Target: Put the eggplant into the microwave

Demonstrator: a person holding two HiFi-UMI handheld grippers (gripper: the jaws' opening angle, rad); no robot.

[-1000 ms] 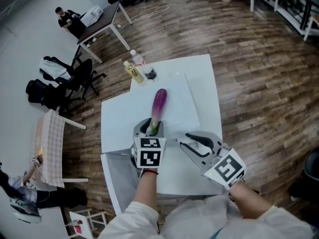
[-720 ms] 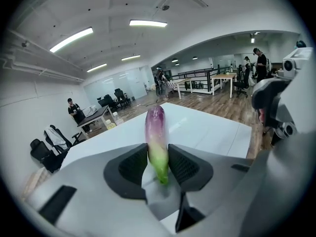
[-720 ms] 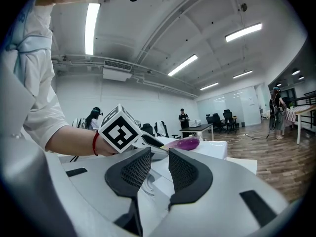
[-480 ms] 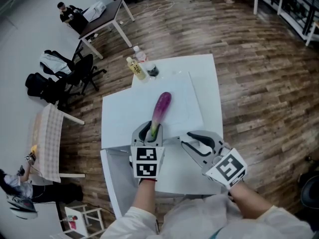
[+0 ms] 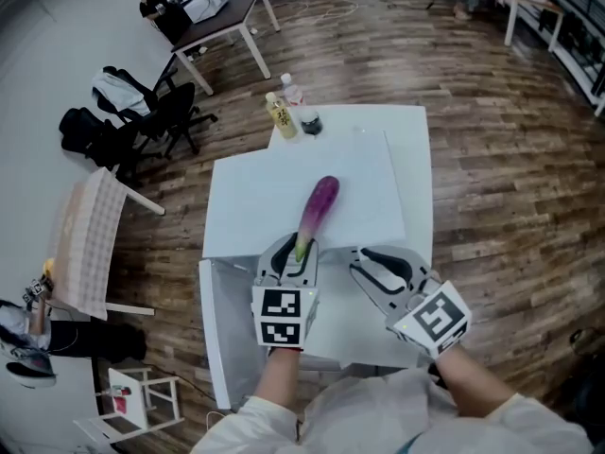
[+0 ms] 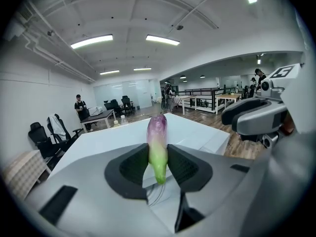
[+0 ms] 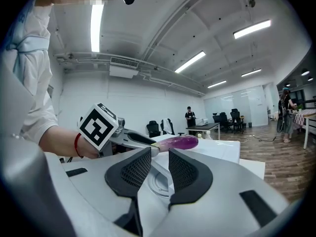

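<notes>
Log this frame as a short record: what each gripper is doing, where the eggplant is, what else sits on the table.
left gripper: jaws have just been closing; pads pressed on the eggplant's green stem end
eggplant: purple end sticks out past the jaws, over the white table
right gripper: jaws slightly apart, nothing between them
far table edge: yellow-labelled bottle, small dark object
microwave: not made out in these views

White table; bottles at far corner.
</notes>
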